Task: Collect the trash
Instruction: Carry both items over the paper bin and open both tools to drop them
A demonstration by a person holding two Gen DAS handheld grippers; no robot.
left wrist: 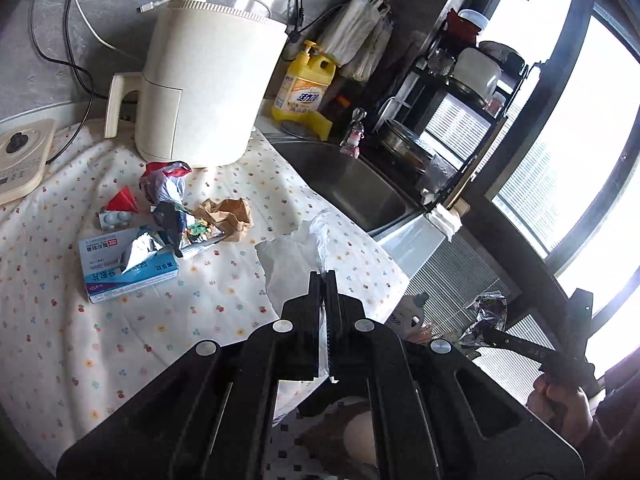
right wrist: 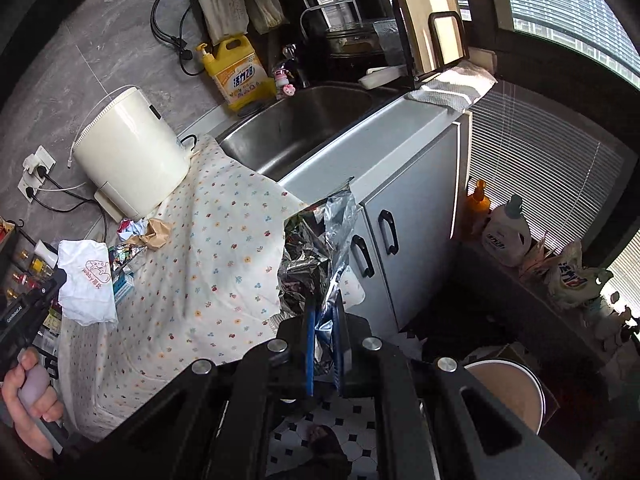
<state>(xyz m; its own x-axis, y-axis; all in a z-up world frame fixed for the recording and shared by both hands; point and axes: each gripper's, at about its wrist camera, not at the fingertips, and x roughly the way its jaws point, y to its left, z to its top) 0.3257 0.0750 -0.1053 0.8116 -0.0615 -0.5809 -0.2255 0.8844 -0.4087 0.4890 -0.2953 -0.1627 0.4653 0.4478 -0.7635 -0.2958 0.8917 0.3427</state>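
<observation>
Trash first: crumpled white tissue [left wrist: 294, 258] is clamped tight in my left hand-held gripper [left wrist: 325, 276], and a shiny silver foil wrapper [right wrist: 320, 248] is pinched in my right hand-held gripper [right wrist: 323, 312], jaws nearly closed on it. More trash sits on the flowery bench [left wrist: 120, 320] in front of the cream kettle [left wrist: 204, 92]: a brown paper wad [left wrist: 228, 214], colourful wrappers [left wrist: 166, 184] and a blue medicine box [left wrist: 124, 266]. Right of the kettle is the sink [left wrist: 352, 184] and yellow detergent bottle [left wrist: 306, 84]. Nothing's blocking either hand-held gripper.
</observation>
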